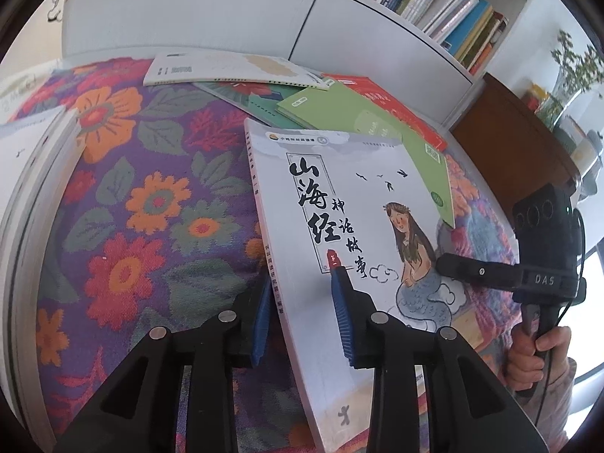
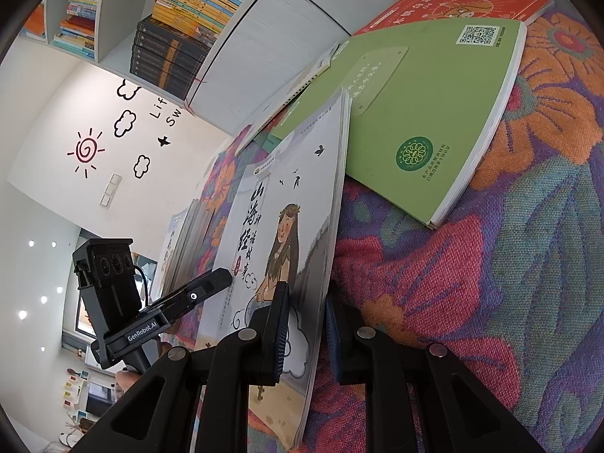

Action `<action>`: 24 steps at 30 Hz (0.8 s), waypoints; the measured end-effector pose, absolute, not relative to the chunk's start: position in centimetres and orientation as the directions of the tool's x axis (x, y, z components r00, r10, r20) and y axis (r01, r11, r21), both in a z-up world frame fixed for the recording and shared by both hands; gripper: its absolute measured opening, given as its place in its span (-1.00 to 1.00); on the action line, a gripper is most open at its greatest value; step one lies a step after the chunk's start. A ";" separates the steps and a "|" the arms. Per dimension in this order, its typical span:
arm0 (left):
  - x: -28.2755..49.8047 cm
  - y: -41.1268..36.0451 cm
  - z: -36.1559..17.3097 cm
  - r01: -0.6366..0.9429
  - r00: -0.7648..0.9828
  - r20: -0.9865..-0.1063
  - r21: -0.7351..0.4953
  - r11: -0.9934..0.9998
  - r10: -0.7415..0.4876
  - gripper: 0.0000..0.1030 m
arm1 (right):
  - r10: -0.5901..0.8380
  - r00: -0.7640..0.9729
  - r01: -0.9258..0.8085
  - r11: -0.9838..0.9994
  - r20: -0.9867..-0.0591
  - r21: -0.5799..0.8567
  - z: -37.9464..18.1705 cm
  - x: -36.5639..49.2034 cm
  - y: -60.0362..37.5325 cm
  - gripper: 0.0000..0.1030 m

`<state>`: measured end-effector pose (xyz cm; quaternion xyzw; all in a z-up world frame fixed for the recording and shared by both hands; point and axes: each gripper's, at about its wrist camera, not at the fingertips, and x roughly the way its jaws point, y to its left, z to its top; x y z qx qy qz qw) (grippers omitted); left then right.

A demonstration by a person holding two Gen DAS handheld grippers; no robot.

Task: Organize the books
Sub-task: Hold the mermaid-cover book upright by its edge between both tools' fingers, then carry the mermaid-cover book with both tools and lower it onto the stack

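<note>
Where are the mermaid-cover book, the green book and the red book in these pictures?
mermaid-cover book (image 1: 362,204), left wrist view, on the white front cover beside the title.
green book (image 2: 426,113), right wrist view, on the middle of its back cover.
red book (image 2: 464,3), right wrist view, on its cover, partly under the green one.

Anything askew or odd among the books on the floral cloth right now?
Yes. The white mermaid-cover book is tilted up off the flower-patterned cloth, gripped along both edges by the left gripper and right gripper. Behind it, the green paperback, red book and white spiral-bound book lie overlapped at mismatched angles.
</note>
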<state>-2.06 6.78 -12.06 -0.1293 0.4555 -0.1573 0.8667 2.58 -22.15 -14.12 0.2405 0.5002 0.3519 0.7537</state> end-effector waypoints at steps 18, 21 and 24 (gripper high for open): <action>-0.7 8.6 -12.1 0.057 0.433 -0.747 -0.536 0.842 -0.505 -0.36 | 0.744 0.251 -0.139 0.661 -0.619 0.737 -14.0 2.3 -21.8 -0.66; -0.9 7.9 -11.6 0.065 0.414 -0.771 -0.506 0.860 -0.485 -0.36 | 0.729 0.236 -0.102 0.676 -0.643 0.730 -13.6 2.0 -21.6 -0.60; -1.8 6.8 -10.1 0.101 0.439 -0.783 -0.444 0.890 -0.441 -0.36 | 0.693 0.243 -0.134 0.717 -0.678 0.685 -12.4 1.3 -20.7 -0.58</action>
